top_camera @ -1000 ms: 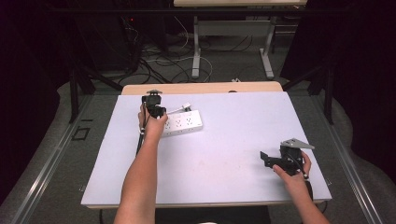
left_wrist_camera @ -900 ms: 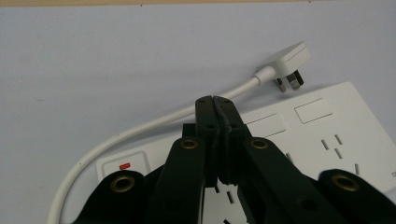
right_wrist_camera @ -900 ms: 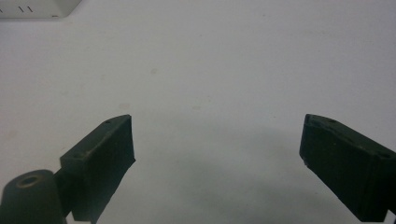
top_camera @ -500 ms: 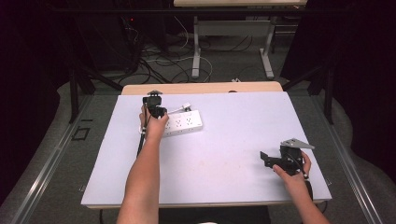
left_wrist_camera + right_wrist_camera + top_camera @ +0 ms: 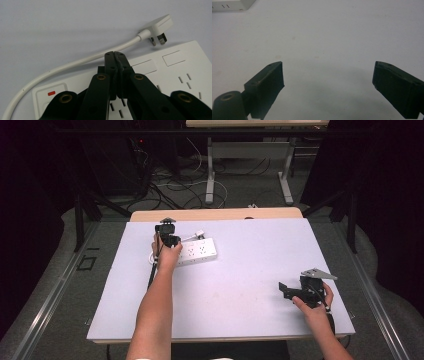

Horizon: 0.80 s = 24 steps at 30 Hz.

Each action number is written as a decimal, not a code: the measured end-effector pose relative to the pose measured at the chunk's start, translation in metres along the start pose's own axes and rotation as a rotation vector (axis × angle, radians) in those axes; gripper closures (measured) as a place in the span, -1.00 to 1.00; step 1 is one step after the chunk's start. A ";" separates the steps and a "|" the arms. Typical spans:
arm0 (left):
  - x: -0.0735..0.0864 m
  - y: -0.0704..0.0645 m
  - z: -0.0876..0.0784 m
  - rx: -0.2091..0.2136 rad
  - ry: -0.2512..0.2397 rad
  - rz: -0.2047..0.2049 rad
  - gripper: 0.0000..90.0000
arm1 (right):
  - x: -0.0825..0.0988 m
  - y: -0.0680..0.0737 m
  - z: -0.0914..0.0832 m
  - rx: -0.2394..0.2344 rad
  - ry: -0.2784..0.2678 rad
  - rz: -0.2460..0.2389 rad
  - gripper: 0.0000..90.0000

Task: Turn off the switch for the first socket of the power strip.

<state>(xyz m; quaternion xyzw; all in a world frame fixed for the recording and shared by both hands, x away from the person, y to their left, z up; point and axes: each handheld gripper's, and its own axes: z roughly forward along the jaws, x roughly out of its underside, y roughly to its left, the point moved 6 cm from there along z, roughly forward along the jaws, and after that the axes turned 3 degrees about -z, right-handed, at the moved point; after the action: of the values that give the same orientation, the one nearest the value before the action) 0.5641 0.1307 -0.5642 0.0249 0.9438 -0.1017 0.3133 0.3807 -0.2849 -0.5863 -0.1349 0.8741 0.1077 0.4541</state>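
the left gripper sits upper left of centre in the high view, right over the near-left end of the white power strip, and its jaws are pressed tight together with nothing between them. in the left gripper view the closed tips hang above the strip's top face, just past its far edge, with the switch and its red mark off at the lower left of that frame. the strip's white cord curls from the lower left up to the flat white plug at the upper right, prongs showing, lying on the pale table just beside the strip. whether the tips actually touch the strip, can't tell from here. over at the lower right of the high view the right gripper is in the person's right hand, low over the table, well apart from the strip. in the right gripper view its jaws are spread wide, bare tabletop between them, and a corner of the power strip peeks in at the upper left.
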 end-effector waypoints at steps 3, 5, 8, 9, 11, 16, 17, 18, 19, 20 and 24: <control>0.000 0.001 0.001 -0.001 0.007 0.003 1.00 | 0.000 0.000 0.000 0.001 -0.002 0.006 -0.79; 0.000 0.001 0.002 -0.003 0.004 0.000 1.00 | 0.000 0.000 0.000 0.000 -0.002 0.007 -0.79; 0.002 -0.001 0.003 0.003 0.008 0.003 1.00 | 0.000 0.000 0.000 0.000 -0.002 0.004 -0.79; 0.002 -0.002 0.004 0.008 0.007 0.001 1.00 | 0.000 0.000 0.000 0.000 -0.003 0.005 -0.79; 0.003 -0.004 0.004 0.012 0.009 0.005 1.00 | 0.000 0.000 0.000 0.000 -0.002 0.005 -0.79; 0.003 -0.007 0.006 0.010 0.004 0.012 0.99 | 0.000 0.000 0.000 -0.001 -0.004 0.003 -0.79; 0.003 -0.008 0.006 0.012 0.001 0.009 0.98 | 0.000 0.000 0.000 -0.001 -0.003 0.003 -0.79; 0.003 -0.008 0.006 0.011 0.005 0.016 0.98 | 0.000 0.000 0.000 -0.003 -0.002 -0.002 -0.79; 0.003 -0.008 0.006 0.012 0.007 0.014 0.98 | 0.000 0.000 0.000 -0.003 -0.002 -0.001 -0.79; 0.003 -0.008 0.006 0.012 0.005 0.015 0.98 | 0.000 0.000 0.000 -0.003 -0.001 0.005 -0.79; 0.003 -0.009 0.006 0.002 0.004 0.021 0.97 | 0.000 0.000 0.000 -0.002 -0.005 0.002 -0.78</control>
<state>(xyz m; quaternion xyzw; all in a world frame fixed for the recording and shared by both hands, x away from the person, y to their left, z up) 0.5638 0.1204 -0.5694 0.0355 0.9440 -0.0995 0.3126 0.3808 -0.2849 -0.5857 -0.1344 0.8730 0.1095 0.4558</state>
